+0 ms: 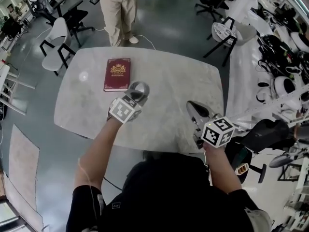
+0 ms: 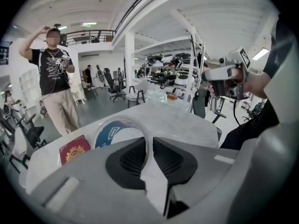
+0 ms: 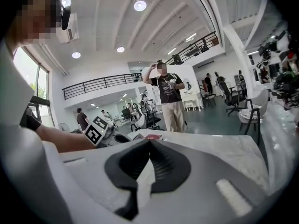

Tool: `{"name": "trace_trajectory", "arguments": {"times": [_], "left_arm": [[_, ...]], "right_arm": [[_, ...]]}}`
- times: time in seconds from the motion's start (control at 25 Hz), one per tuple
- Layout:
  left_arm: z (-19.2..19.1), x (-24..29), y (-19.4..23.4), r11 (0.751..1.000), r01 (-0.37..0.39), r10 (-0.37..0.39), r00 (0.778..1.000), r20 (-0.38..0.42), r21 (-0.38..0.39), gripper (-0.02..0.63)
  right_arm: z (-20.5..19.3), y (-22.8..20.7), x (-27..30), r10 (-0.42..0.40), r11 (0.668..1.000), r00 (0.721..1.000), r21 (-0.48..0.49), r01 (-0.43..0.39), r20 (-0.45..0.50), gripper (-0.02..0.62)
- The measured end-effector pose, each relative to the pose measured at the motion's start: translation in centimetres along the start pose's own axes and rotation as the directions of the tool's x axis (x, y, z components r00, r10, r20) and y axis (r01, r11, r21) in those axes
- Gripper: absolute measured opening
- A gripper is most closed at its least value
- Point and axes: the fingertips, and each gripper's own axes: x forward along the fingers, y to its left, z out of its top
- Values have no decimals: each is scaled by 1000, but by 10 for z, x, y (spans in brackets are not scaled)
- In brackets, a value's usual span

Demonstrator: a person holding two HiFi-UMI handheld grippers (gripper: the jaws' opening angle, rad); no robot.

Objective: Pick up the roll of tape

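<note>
We pinch the tape (image 1: 139, 89) by its wall in our left gripper (image 2: 150, 143), its ring standing upper left of the fingertips. Our right gripper (image 1: 194, 109), lower right, is closed and empty.

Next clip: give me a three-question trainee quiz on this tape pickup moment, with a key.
1. True or false: the left claw is shut on the roll of tape.
2. The red book lies: A) on the table; B) on a chair; C) on the floor.
3. What does the right claw hold?
Key: 1 true; 2 A; 3 nothing, its jaws are together.
</note>
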Motion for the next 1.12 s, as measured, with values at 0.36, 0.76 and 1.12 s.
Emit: {"name": "trace_trajectory", "arguments": {"times": [0.36, 0.76, 1.12], "left_arm": [[-20, -101, 12, 990, -119, 126, 986, 109, -69, 57], [-1, -152, -5, 956, -260, 287, 930, 230, -138, 55], [69, -151, -18, 935, -280, 341, 875, 343, -217, 54]], "right_arm": [[7, 52, 20, 44, 998, 999, -45, -44, -2, 3], [32, 62, 21, 153, 982, 988, -115, -149, 22, 2], [76, 6, -32, 134, 985, 983, -129, -118, 124, 3]]}}
